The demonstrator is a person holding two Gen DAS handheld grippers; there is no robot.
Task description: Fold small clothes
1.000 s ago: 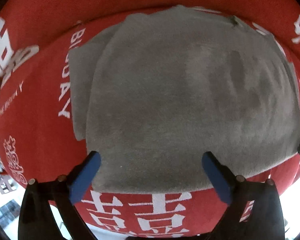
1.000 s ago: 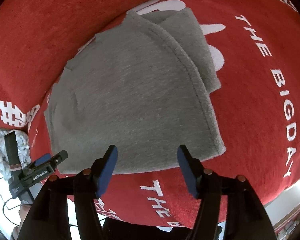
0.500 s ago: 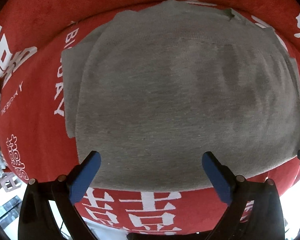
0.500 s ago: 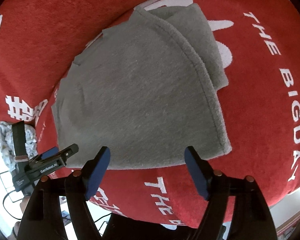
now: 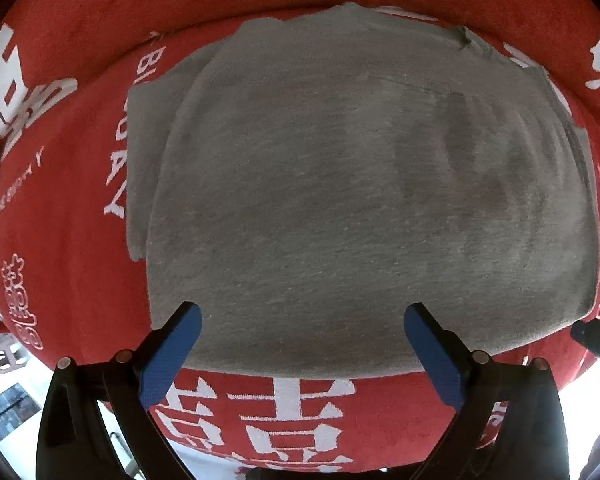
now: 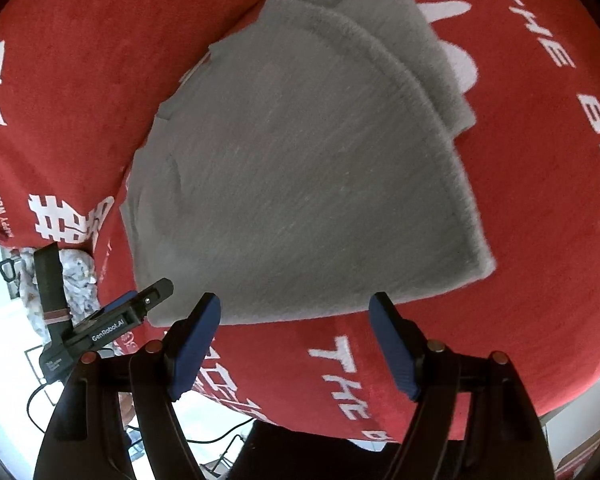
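White lettering on the red cloth [image 5: 80,240] is partly covered by the folded grey garment [image 5: 340,200]; only fragments are read. Lower layers of the garment [image 6: 308,168] are hidden under its top fold. A pale crumpled item [image 6: 76,280] is cut off at the left edge and cannot be identified. The left gripper [image 6: 100,332] is seen only in part in the right wrist view.

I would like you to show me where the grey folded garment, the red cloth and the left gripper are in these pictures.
grey folded garment [image 5: 360,200]: left wrist view, middle of its top layer.
red cloth [image 6: 100,60]: right wrist view, bare red area beyond the garment.
left gripper [image 5: 302,354]: left wrist view, midway between its blue fingers.
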